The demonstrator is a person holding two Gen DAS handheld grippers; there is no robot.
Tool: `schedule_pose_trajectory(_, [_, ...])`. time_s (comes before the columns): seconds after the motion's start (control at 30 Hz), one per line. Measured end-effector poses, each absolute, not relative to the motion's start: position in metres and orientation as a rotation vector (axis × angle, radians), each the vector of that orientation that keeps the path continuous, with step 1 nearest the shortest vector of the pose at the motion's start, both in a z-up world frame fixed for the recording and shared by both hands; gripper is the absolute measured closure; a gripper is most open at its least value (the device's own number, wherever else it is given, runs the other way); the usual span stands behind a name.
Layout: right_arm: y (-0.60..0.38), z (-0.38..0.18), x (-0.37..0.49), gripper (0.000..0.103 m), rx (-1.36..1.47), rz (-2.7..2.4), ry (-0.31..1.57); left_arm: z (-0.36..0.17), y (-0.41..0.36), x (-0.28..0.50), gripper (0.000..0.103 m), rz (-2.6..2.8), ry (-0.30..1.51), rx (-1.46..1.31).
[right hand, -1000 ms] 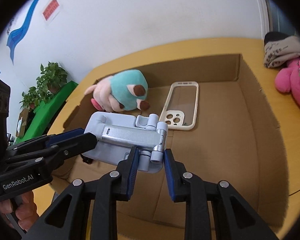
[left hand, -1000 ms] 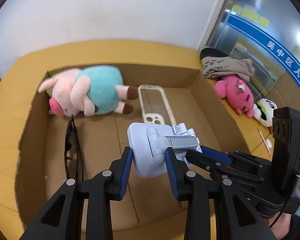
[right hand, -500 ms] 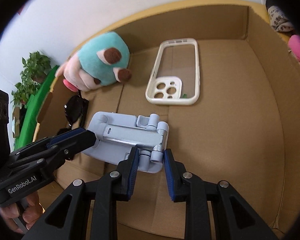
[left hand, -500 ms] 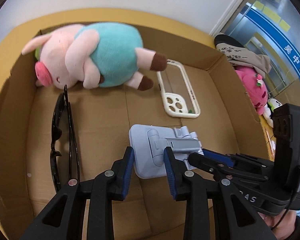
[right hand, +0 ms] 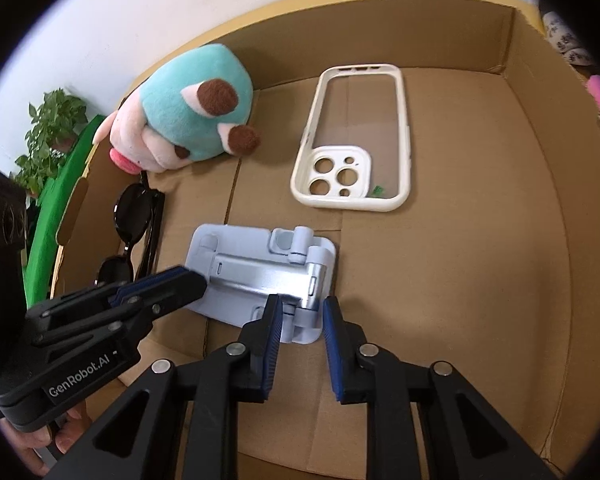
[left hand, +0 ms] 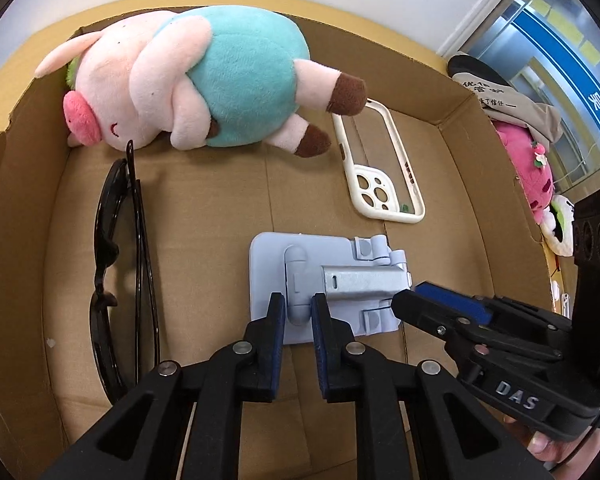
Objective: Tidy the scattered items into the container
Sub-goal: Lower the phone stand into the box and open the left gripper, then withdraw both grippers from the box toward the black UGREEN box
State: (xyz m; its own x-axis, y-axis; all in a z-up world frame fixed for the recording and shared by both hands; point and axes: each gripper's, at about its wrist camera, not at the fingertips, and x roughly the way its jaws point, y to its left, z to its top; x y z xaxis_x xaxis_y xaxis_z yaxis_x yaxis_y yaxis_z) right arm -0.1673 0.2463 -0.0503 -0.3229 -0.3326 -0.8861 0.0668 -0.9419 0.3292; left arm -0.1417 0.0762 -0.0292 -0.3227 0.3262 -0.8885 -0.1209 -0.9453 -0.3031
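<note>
A pale blue folding phone stand [left hand: 324, 276] lies flat on the floor of the cardboard box [left hand: 456, 160]; it also shows in the right wrist view [right hand: 260, 272]. My left gripper [left hand: 298, 308] is shut on the stand's near hinge. My right gripper [right hand: 300, 312] straddles the stand's other end with its jaws spread a little apart from it. The right gripper also shows in the left wrist view [left hand: 440, 304], and the left one in the right wrist view [right hand: 168, 284].
Inside the box lie a pink pig plush in teal [left hand: 188, 84], black sunglasses [left hand: 120, 256] along the left wall and a cream phone case [left hand: 380, 172]. Outside to the right are a pink plush [left hand: 528, 160] and a grey cloth [left hand: 500, 100].
Both grippers have carried the stand down from above the box onto its floor. The right gripper's jaws have spread apart from the stand.
</note>
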Motion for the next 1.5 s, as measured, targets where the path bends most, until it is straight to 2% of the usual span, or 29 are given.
schedule_pose_trajectory(0.03, [0.247,-0.049,-0.167,0.065,1.650,-2.357,-0.345,-0.028,0.076,-0.140,0.089,2.346,-0.252,-1.631])
schedule_pose_trajectory(0.07, [0.249,-0.047,-0.165,0.052,1.638,-2.370,-0.351,-0.026,0.076,-0.138,0.084,2.367,-0.233,-1.625])
schedule_pose_trajectory(0.1, [0.251,-0.042,-0.160,0.047,1.614,-2.388,-0.351,-0.023,0.076,-0.135,0.076,2.391,-0.213,-1.613])
schedule_pose_trajectory(0.13, [0.252,-0.038,-0.156,0.047,1.590,-2.394,-0.345,-0.017,0.076,-0.131,0.072,2.416,-0.207,-1.581])
schedule_pose_trajectory(0.2, [0.254,-0.029,-0.149,0.043,1.546,-2.413,-0.337,-0.004,0.073,-0.122,0.050,2.456,-0.222,-1.514])
schedule_pose_trajectory(0.3, [0.262,-0.009,-0.131,0.033,1.446,-2.483,-0.315,0.023,0.072,-0.100,0.028,2.546,-0.202,-1.386])
schedule_pose_trajectory(0.47, [0.274,0.016,-0.099,0.028,1.320,-2.560,-0.309,0.060,0.081,-0.060,0.017,2.678,-0.084,-1.195])
schedule_pose_trajectory(0.6, [0.274,0.027,-0.073,0.026,1.248,-2.596,-0.283,0.076,0.085,-0.032,0.007,2.717,-0.090,-1.120])
schedule_pose_trajectory(1.03, [0.254,0.032,0.003,0.025,1.117,-2.668,-0.056,0.075,0.089,0.025,0.002,2.805,-0.052,-1.073])
schedule_pose_trajectory(1.5, [0.265,0.025,0.028,0.024,1.106,-2.700,-0.095,0.072,0.076,0.057,0.000,2.850,-0.053,-1.040])
